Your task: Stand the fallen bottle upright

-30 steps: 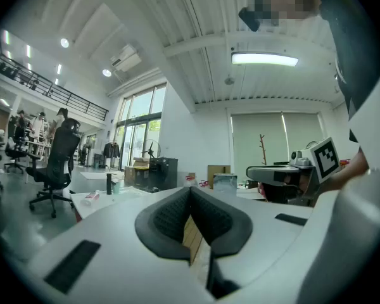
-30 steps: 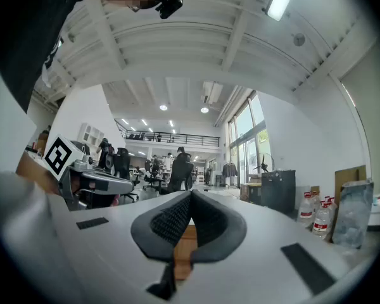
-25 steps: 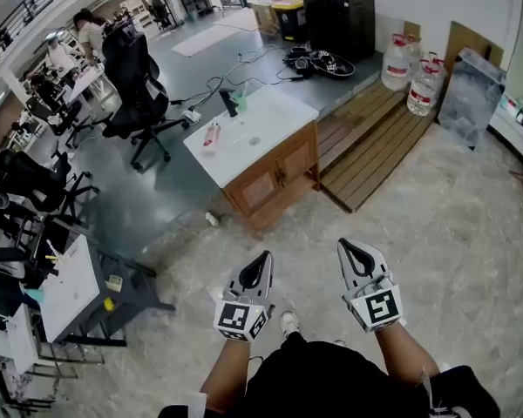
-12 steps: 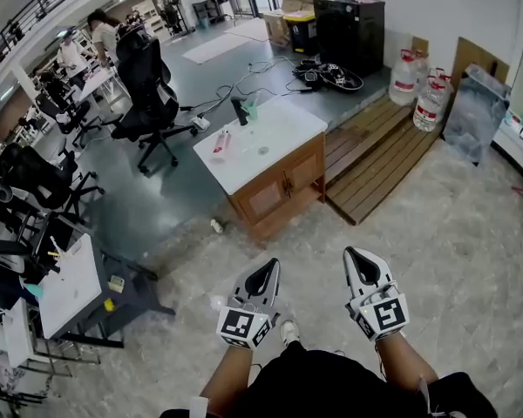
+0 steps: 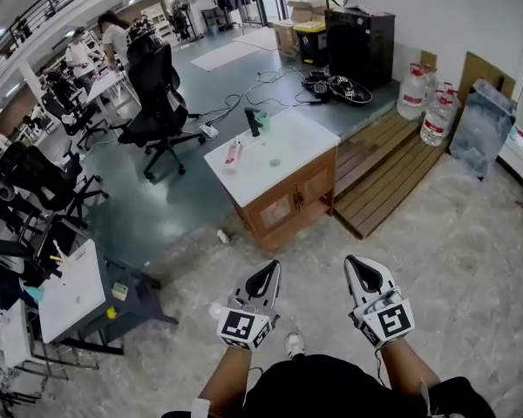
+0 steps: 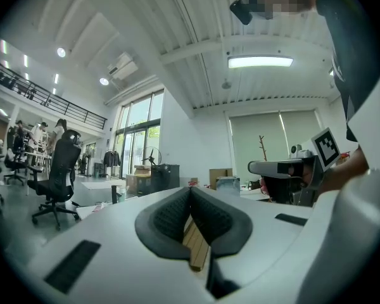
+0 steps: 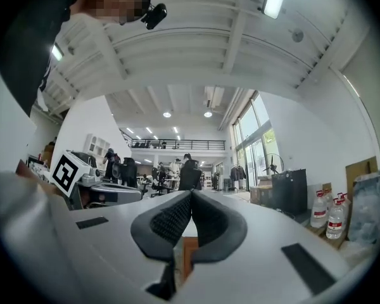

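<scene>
Left hand-held gripper [image 5: 267, 273] and right hand-held gripper [image 5: 361, 266]: white shells, black ribbed pads. Their marker cubes carry black squares on white.
Desk [image 5: 309, 138]: white top, brown wood doors.
Fallen bottle [image 5: 234, 152]: pink and white.
Cup [image 5: 263, 120] at the desk's far edge: pale green.
Near floor [image 5: 471, 233]: beige-grey marbled tile.
Far floor [image 5: 148, 207]: dark grey-green.
Pallet [image 5: 392, 172], right: brown slats.
Office chair [image 5: 161, 94], far left: black.
Jugs [image 5: 414, 90], far right: clear, red caps.
</scene>
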A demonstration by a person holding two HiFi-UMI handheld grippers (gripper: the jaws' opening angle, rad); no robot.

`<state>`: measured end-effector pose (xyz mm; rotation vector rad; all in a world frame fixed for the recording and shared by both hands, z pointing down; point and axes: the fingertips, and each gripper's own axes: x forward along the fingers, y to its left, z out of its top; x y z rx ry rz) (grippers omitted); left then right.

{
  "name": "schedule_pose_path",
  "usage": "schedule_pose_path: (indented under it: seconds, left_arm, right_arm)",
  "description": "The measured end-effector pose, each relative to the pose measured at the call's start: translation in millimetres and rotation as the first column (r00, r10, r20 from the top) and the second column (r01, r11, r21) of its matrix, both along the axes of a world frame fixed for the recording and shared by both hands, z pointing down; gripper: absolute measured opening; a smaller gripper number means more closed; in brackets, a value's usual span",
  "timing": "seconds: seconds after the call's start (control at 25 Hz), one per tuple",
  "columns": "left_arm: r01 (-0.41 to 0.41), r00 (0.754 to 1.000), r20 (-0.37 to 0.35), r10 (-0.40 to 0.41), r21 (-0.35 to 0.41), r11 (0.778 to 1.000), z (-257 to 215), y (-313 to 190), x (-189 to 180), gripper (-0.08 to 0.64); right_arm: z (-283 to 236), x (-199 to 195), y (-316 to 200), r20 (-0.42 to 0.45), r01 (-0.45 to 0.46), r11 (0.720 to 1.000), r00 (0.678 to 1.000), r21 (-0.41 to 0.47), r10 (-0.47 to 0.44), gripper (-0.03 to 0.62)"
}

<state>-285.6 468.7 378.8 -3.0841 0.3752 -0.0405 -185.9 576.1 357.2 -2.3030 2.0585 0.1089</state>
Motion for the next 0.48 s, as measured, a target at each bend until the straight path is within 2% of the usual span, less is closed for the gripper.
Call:
schedule_pose_path:
  seconds: [0.2, 0.36, 0.48]
  left_arm:
    - [-0.001, 1.000, 0.001, 0.001, 0.007, 1.000, -2, -39, -8, 0.015]
    - [-0.008, 1.000, -0.004, 0.008, 0.002, 1.000, -4, -67, -18, 0.015]
    - [0.018, 0.999, -0.031, -0.018, -0.009, 1.000, -6, -85, -26, 0.015]
  right_arm:
    - [-6, -7, -40, -0.002, -0.017, 0.998, 1.000, -0.059, 0.017, 0.015]
    - [0, -11, -67, -0.022, -0.034, 0.999, 0.999, -0.028, 0.033, 0.015]
    - [-2, -20, -87, -0.019, -0.049, 0.998, 0.999, -0.026, 0.048, 0.015]
